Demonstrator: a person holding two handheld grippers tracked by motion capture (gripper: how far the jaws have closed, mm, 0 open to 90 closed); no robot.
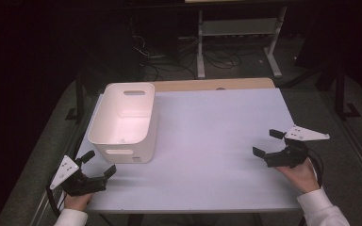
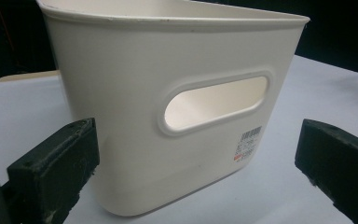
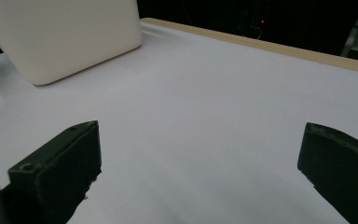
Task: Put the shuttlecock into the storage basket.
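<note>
Now I hold both claws, left claw (image 1: 99, 164) and right claw (image 1: 267, 142), wide open and empty, pre-grasp; next likely approaching the bin (image 1: 122, 120).

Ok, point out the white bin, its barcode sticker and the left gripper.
white bin (image 1: 122, 99), high view, far rim.
barcode sticker (image 2: 248, 143), left gripper view, sticker's middle.
left gripper (image 1: 99, 164), high view, between its fingers.
</note>
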